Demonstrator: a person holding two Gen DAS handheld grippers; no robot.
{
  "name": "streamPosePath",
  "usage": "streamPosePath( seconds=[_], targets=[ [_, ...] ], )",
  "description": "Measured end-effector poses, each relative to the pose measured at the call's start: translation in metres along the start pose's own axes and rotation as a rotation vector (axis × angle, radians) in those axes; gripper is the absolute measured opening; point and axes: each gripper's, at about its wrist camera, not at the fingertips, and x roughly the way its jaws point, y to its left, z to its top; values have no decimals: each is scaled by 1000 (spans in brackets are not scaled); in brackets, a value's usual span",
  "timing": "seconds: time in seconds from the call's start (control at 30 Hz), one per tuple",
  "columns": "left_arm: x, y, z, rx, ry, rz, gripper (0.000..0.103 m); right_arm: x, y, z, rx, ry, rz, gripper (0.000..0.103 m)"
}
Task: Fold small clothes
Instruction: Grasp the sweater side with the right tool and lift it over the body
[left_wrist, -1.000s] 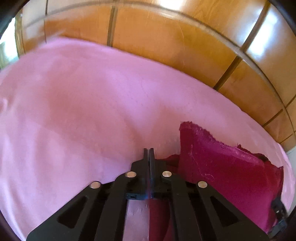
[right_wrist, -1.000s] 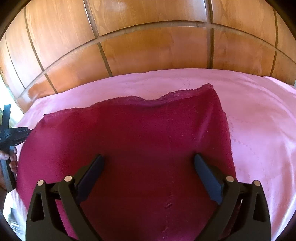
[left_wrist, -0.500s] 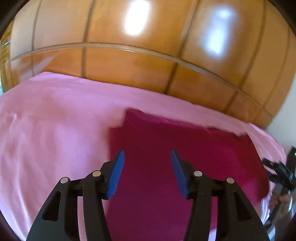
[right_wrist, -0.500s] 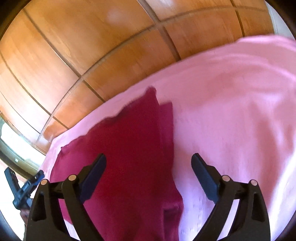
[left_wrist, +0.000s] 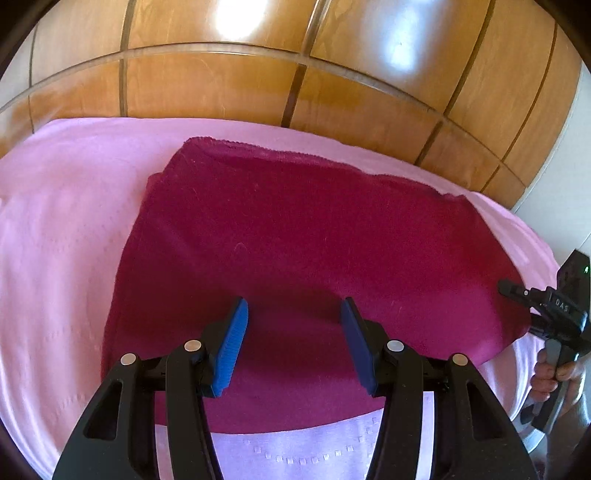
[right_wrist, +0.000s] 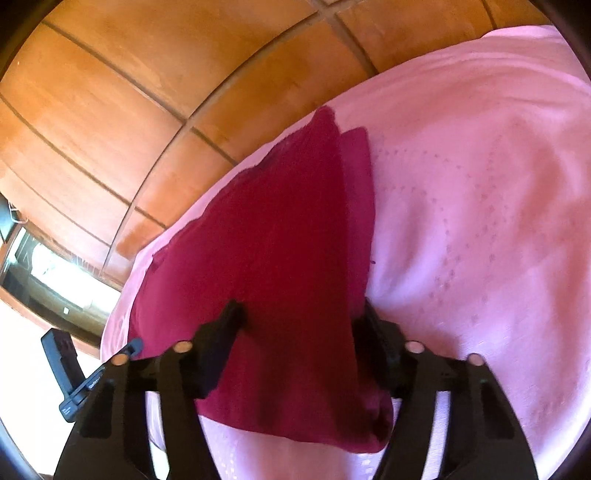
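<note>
Wooden panelled headboard (left_wrist: 229, 85) filling the top of both views, grooved seams, glare spots in the left wrist view only. Pink bedsheet (left_wrist: 62, 229) spreading below it, faint embossed dot pattern, cut off by the lens rim on all sides. Maroon folded garment (left_wrist: 303, 236) lying flat on the sheet, near the headboard, scalloped trim along its far edge; exact type of clothing hard to make out. Lower layer peeking out at the left corner in the left wrist view, and as a narrow strip along the right side in the right wrist view (right_wrist: 360, 192).

Left gripper (left_wrist: 293, 341) hovering over the near part of the garment, blue pads (left_wrist: 232, 341) parted, nothing pinched between them, released. Right gripper (right_wrist: 301, 328) straddling the near right part of the garment (right_wrist: 266, 236), jaws closing, cloth lying between the fingers; fingertips dark and blurred, contact with the cloth hard to confirm, looking not yet clenched.

Left wrist view alone showing the right gripper's body at the far right edge with a green light and a hand (left_wrist: 554, 373) on its handle, mostly cut off. Right wrist view alone showing a bright window area (right_wrist: 48, 273) at lower left, overexposed, plus a black piece of the other gripper (right_wrist: 74, 373), partly hidden.
</note>
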Motion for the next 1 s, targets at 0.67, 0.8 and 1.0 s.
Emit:
streamPosePath(
  seconds=[0.67, 0.8, 1.0],
  targets=[
    [-17, 50, 13, -213, 6, -326, 39, 26, 170, 14, -259, 18, 208, 24],
    [-22, 58, 13, -229, -2, -345, 39, 46, 202, 5, -312, 51, 236, 24],
    [-39, 92, 16, -390, -51, -478, 48, 80, 233, -25, -419, 124, 216, 24]
  ],
)
